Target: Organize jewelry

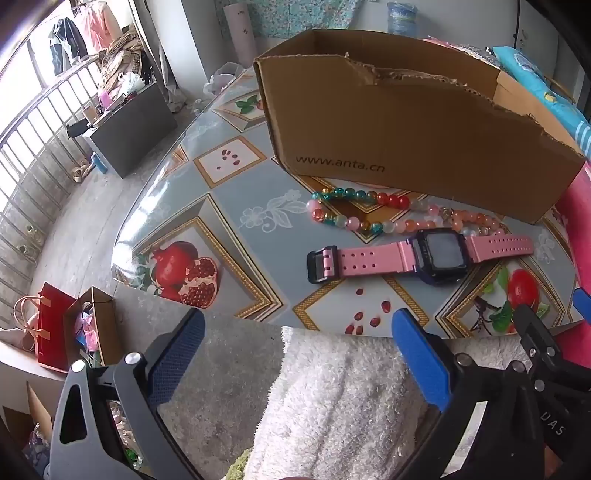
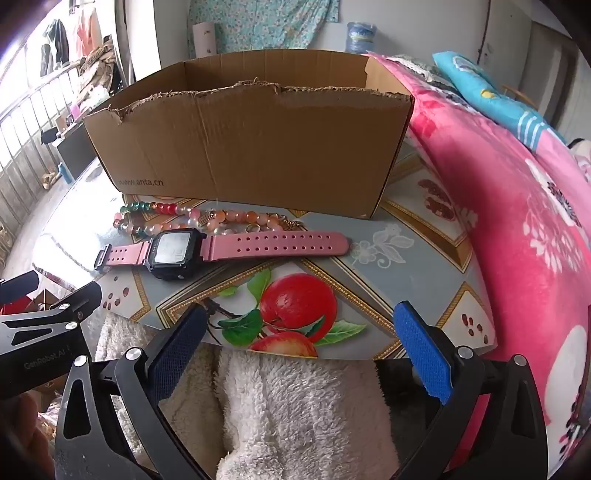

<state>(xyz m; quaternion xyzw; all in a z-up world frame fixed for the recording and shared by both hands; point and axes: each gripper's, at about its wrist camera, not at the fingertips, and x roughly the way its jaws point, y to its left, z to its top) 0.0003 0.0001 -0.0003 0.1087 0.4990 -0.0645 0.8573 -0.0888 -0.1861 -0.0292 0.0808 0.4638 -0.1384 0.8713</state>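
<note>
Left wrist view: the pink watch (image 1: 421, 254) and bead bracelets (image 1: 373, 214) are laid out before the open cardboard box (image 1: 417, 122), apparently staged for sorting; left gripper (image 1: 299, 332) and right gripper (image 2: 299, 328) are held wide open, empty, near the table (image 1: 229, 206) edge.

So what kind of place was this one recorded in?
Most likely a lived-in home, perhaps a room beside an enclosed balcony. Clothes hang by a barred window, a pink floral quilt lies at the table's edge, and the round table has a fruit-print cover.
</note>
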